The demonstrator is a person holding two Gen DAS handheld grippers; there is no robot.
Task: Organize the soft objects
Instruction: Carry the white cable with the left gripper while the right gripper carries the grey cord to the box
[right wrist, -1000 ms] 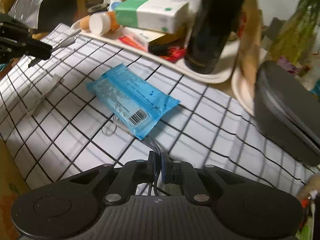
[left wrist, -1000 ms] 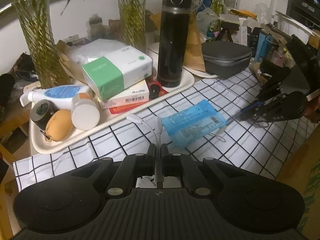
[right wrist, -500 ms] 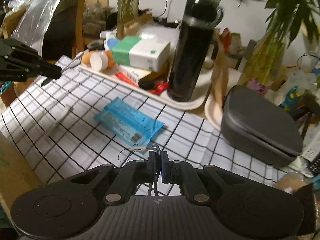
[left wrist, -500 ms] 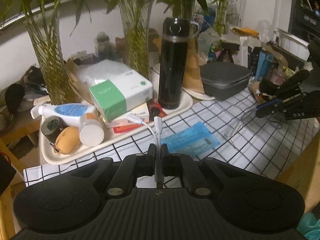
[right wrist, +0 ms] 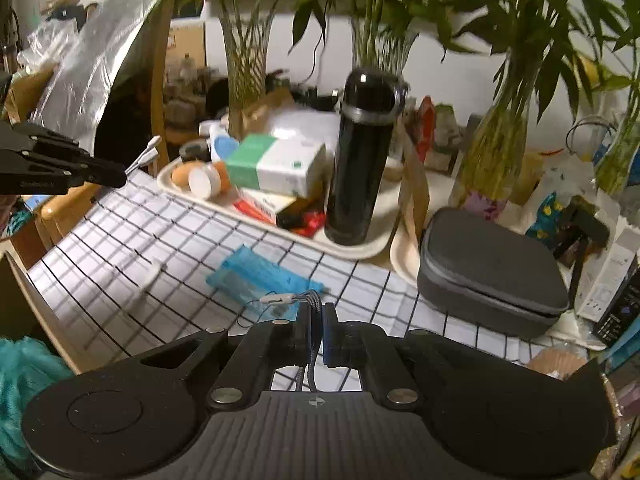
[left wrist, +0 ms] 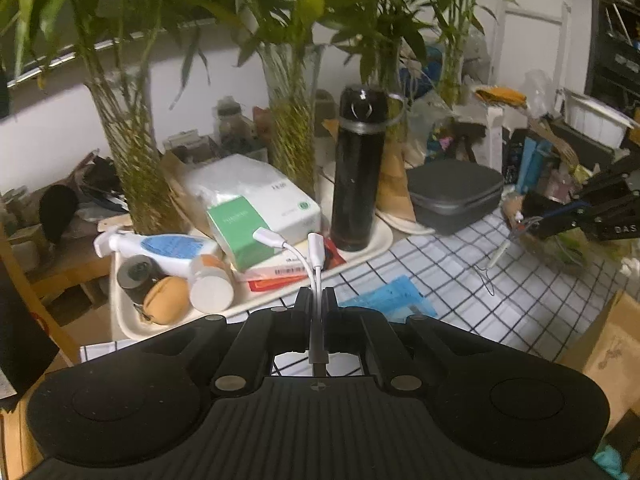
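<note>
My left gripper (left wrist: pixel 316 294) is shut on a short white cable (left wrist: pixel 298 246) whose two plug ends stick up past the fingertips. The right wrist view shows this gripper (right wrist: pixel 116 178) at the left, above the table edge, with the white cable (right wrist: pixel 146 154) poking out. My right gripper (right wrist: pixel 316 308) is shut on a grey braided cable (right wrist: pixel 308 298) with a small connector and a thin loop at its tip. In the left wrist view the right gripper (left wrist: pixel 524 226) hangs at the right, the braided cable (left wrist: pixel 500 254) dangling below. A blue wipes pack (right wrist: pixel 256 276) lies on the checked cloth (right wrist: pixel 120 232).
A cream tray (left wrist: pixel 384 236) holds a black flask (left wrist: pixel 358 176), a green and white tissue box (left wrist: pixel 260 216), bottles and small items. A grey zip case (right wrist: pixel 488 276) sits right of it. Glass vases of bamboo (left wrist: pixel 132 152) stand behind. A small pale packet (right wrist: pixel 152 276) lies on the cloth.
Both grippers have risen away from the cloth, each still shut on its cable. The braided cable's loop has lifted clear of the blue pack, and the table looks farther off.
</note>
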